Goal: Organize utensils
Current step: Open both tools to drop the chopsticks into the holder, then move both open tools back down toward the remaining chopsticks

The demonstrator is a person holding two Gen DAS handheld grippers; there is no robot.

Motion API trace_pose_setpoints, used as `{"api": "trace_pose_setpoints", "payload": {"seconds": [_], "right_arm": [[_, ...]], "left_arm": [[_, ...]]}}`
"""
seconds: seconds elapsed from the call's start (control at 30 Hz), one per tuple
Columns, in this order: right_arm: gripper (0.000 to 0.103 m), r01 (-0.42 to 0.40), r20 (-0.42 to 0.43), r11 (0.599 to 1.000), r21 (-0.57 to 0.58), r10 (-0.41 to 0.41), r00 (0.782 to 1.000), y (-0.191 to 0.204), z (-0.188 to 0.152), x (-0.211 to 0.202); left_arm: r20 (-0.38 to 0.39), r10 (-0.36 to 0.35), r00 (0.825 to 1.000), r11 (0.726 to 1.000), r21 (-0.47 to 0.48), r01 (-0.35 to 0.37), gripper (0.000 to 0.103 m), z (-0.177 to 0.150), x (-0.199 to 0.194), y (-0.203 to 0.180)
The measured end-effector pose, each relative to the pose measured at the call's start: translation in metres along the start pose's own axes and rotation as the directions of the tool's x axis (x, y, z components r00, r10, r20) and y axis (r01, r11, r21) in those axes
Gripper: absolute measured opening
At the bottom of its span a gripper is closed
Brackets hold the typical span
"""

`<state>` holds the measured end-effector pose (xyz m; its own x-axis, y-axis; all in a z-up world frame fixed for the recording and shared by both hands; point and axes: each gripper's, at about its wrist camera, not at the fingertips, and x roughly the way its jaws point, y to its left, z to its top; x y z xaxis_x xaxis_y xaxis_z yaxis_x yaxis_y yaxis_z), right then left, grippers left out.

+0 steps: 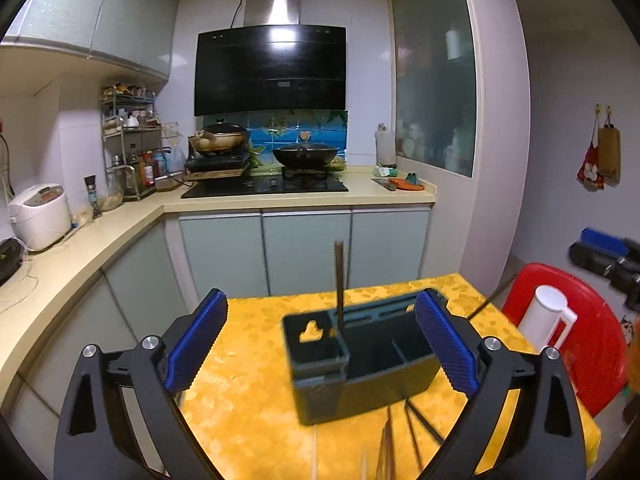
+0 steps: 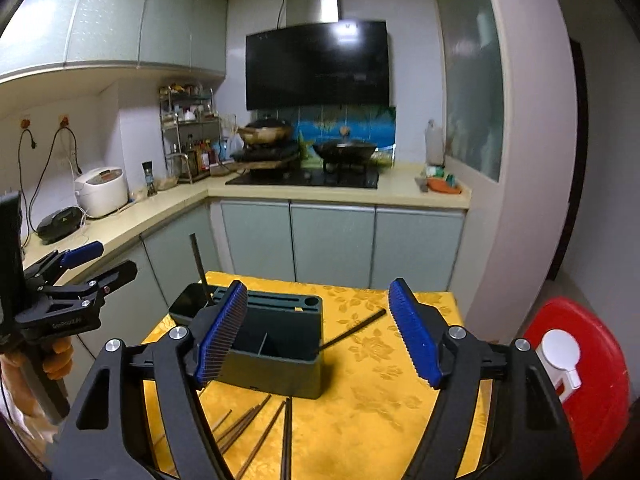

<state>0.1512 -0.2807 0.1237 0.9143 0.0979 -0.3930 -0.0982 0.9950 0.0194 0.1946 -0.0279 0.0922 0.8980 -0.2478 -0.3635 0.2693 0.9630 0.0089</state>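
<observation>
Small kitchen: yellow patterned tablecloth [image 2: 360, 380] on a table up front, pale green cabinets [image 1: 306, 250] and a beige counter [image 2: 400, 192] behind, with two woks on the hob under a black range hood [image 1: 270, 68]. Dark utensil holder [image 2: 280, 344] upright near the middle of the cloth, divided into compartments, with a separate small bin [image 1: 314, 342] at its left end. One chopstick [image 1: 340, 284] standing upright in the holder, beside that bin. Another dark chopstick [image 2: 352, 330] resting with one end at the holder's right edge and the other on the cloth. Loose chopsticks [image 2: 256, 428] scattered flat on the cloth in front of the holder. Left gripper [image 1: 320, 346] released, blue pads spread wide on either side of the holder, nothing between them pressed. Right gripper [image 2: 318, 330] likewise released and empty, jaws apart above the holder. Red stool [image 2: 592, 380] beside the table with a white jug [image 1: 546, 318] on it.
</observation>
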Motion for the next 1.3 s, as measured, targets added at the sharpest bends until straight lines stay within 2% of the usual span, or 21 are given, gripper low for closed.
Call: {"api": "trace_pose_setpoints", "payload": {"seconds": [0.27, 0.37, 0.63, 0.8, 1.1, 1.3], "right_arm": [[0.071, 0.020, 0.013, 0.999, -0.045, -0.019, 1.000, 0.002, -0.075, -0.033], [0.071, -0.009, -0.019, 1.000, -0.009, 0.009, 1.000, -0.002, -0.110, -0.033], [0.071, 0.002, -0.119, 0.999, 0.033, 0.002, 0.993, -0.003, -0.178, -0.028], [0.071, 0.012, -0.144, 0.999, 0.038, -0.007, 0.990, 0.002, -0.199, -0.028], [0.071, -0.006, -0.174, 0.999, 0.047, 0.014, 0.985, 0.008, -0.220, -0.035], [0.071, -0.002, -0.203, 0.999, 0.045, 0.012, 0.979, 0.008, -0.230, -0.034]], "left_arm": [[-0.036, 0.021, 0.999, 1.000, 0.023, -0.020, 0.092, -0.064, -0.034, 0.012], [-0.057, 0.039, 0.998, 0.998, 0.041, -0.037, 0.092, -0.092, -0.042, 0.013], [-0.175, 0.053, 0.983, 0.998, 0.026, -0.050, 0.092, -0.172, -0.042, 0.018], [-0.229, 0.062, 0.971, 0.998, 0.019, -0.060, 0.092, -0.200, -0.037, 0.016], [-0.268, 0.074, 0.960, 0.997, 0.027, -0.069, 0.092, -0.218, -0.034, 0.013], [-0.315, 0.019, 0.949, 1.000, -0.010, -0.024, 0.091, -0.231, -0.029, 0.017]]}}
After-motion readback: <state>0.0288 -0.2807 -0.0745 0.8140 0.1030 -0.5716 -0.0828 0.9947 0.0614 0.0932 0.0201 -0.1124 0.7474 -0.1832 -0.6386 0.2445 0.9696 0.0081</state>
